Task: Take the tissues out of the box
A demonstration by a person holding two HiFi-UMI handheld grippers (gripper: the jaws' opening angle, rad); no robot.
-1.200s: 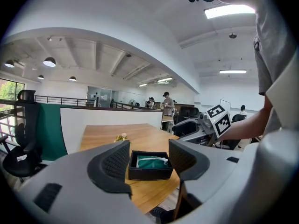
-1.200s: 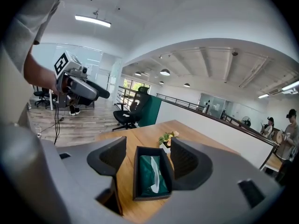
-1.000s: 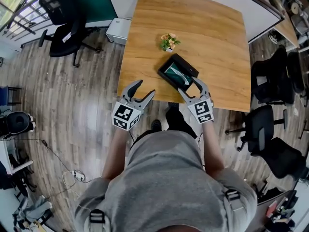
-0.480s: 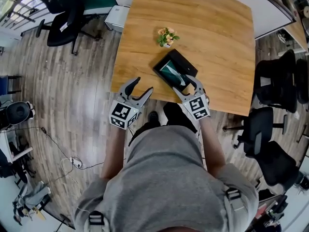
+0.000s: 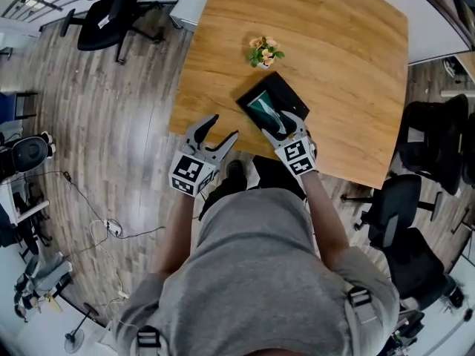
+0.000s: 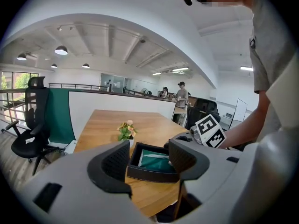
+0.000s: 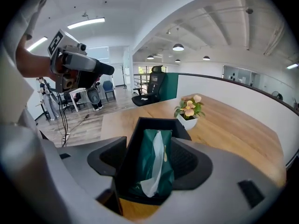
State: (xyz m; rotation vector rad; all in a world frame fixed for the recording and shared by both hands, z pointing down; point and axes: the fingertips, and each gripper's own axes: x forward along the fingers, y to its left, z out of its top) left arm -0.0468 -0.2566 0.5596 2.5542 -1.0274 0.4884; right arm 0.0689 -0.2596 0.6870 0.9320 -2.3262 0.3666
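**Fig.** A black box (image 7: 154, 123) lies near the front edge of the worktop (image 5: 334, 50). It holds a green tissue pack (image 7: 145, 157), from whose slot a white tissue (image 7: 155, 161) protrudes. The right tool (image 5: 282, 122), jaws wide, straddles the pack without pressing it. The left tool (image 5: 223, 128), jaws apart and empty, hangs beside the worktop's edge. The tissue is probably light, soft and easily torn, so it is best pinched at the raised fold.

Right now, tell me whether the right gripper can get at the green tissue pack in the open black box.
Probably yes. The right gripper hangs over the green tissue pack with its jaws apart. The black box is open on top, and nothing lies between them.
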